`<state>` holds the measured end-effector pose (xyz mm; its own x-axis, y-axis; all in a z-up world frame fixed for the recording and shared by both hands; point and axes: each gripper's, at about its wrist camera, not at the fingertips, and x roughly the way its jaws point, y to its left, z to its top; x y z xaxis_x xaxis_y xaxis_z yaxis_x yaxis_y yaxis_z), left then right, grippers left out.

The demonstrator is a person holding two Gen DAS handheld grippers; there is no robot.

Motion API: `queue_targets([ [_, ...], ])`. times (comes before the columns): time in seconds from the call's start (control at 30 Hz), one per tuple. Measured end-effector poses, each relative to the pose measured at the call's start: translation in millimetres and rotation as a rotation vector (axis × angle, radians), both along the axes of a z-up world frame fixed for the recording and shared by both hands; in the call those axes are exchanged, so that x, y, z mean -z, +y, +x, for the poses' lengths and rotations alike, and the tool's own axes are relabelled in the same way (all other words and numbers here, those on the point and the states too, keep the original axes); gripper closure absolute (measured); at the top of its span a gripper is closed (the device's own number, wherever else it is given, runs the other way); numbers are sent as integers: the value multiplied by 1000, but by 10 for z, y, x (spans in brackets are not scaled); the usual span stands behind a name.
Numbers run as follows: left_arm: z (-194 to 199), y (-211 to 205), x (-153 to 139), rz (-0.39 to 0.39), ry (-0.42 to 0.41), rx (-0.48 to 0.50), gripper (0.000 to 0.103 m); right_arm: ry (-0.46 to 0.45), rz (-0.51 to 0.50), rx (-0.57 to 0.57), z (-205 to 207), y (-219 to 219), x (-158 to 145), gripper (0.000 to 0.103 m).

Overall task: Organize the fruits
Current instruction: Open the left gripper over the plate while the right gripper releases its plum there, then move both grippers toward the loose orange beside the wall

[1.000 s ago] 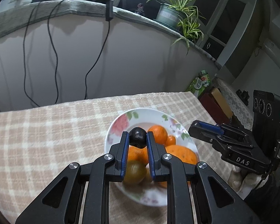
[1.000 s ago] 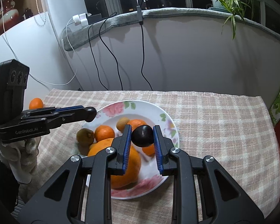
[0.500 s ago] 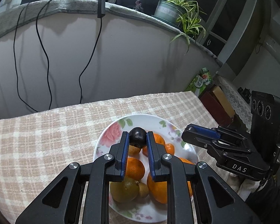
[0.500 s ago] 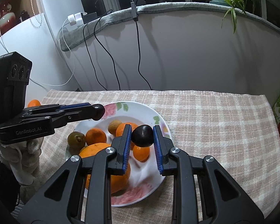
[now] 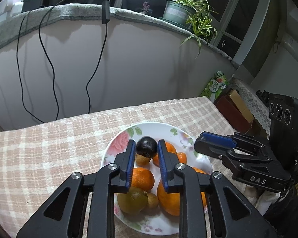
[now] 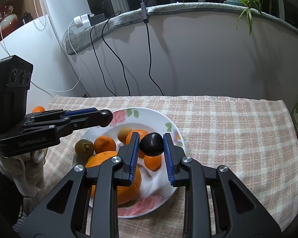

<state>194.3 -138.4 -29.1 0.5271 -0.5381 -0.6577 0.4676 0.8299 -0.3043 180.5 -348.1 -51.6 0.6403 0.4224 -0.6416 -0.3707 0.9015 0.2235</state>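
A flowered white plate [image 5: 159,126] [image 6: 149,112] on the checked cloth holds a big orange [image 5: 166,198] [image 6: 103,158], smaller mandarins [image 5: 143,178], brown kiwis and a greenish fruit [image 5: 132,200] [image 6: 84,147]. My left gripper [image 5: 146,141] [image 6: 104,117] hangs over the plate's far left part with a dark plum [image 5: 146,146] between its blue pads. My right gripper [image 6: 151,136] [image 5: 200,138] hovers over the plate's right half with a second dark plum [image 6: 151,147]. Both pairs of jaws are opening, and the pads still touch the plums.
One mandarin [image 6: 38,109] lies on the cloth left of the plate, behind the left gripper. A gloved hand [image 6: 29,170] holds that gripper. Cables [image 5: 49,69] hang down the wall behind the table. A green carton [image 5: 215,86] and boxes stand beyond the right table edge.
The left view has drifted slightly across the plate. Both pairs of pads stand a touch wider around their plums, which have not dropped.
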Motion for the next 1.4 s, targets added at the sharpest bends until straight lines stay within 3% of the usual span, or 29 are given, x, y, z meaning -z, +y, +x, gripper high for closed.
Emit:
queue_targets([
  [0.03, -3, 1, 0, 1, -2, -1, 71, -8, 0, 2, -12, 1, -9, 50],
  [0.07, -11, 2, -6, 4, -5, -1, 68, -16, 1, 5, -24, 1, -20, 45],
  [0.13, -24, 2, -19, 9, -13, -5, 65, -26, 3, 7, -41, 1, -42, 42],
  [0.2, -29, 5, -34, 10, -18, -10, 53, -29, 3, 13, -45, -6, -53, 38],
  [0.3, -44, 6, -50, 21, -29, -18, 39, -40, -2, 21, -59, -13, -61, 23],
  [0.37, -60, -4, -64, 38, -37, -30, 26, -49, -10, 23, -77, -12, -70, 18],
  [0.43, -62, -4, -74, 53, -45, -44, 22, -57, -20, 27, -89, -18, -77, 14],
  [0.7, -82, -5, -53, 106, -52, -76, 21, -66, -50, 40, -138, -35, -93, 5],
  [1.4, -375, 221, -307, 142, -145, -138, 20, -69, -68, 35, -284, 63, -228, 5],
])
